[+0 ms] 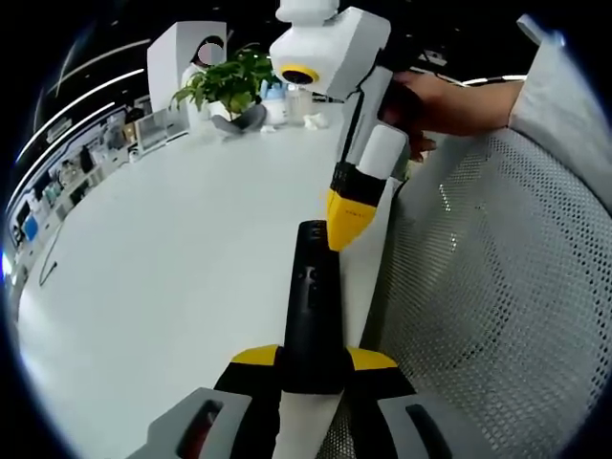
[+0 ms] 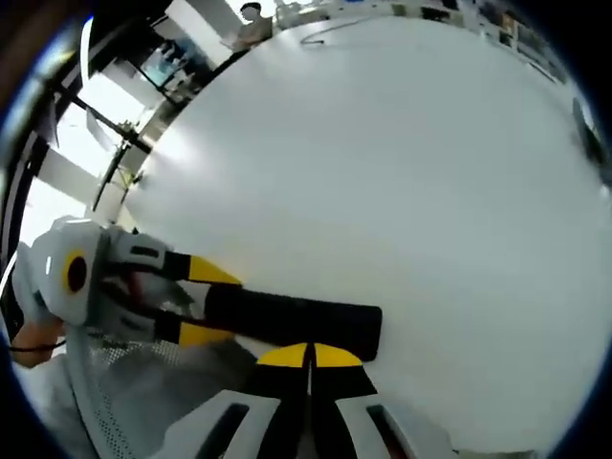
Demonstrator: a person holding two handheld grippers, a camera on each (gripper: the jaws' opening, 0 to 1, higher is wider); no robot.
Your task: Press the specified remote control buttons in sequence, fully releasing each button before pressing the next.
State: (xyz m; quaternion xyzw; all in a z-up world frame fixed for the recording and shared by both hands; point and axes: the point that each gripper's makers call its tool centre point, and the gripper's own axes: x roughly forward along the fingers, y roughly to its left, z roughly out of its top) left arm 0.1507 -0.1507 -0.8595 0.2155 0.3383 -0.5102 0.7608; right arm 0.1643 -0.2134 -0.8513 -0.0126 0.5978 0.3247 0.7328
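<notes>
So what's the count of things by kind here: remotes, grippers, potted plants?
Remote: 1
Grippers: 2, left gripper and right gripper
Potted plant: 1
Total: 4

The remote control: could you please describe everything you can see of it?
The remote control is a slim, matte black bar, plastic by its look, with small dark buttons along its upper face. It lies lengthwise over the white table, beside a grey mesh surface. The left gripper clamps its near end between yellow-tipped jaws. The right gripper, jaws together, touches its yellow tip to the far end.
</notes>
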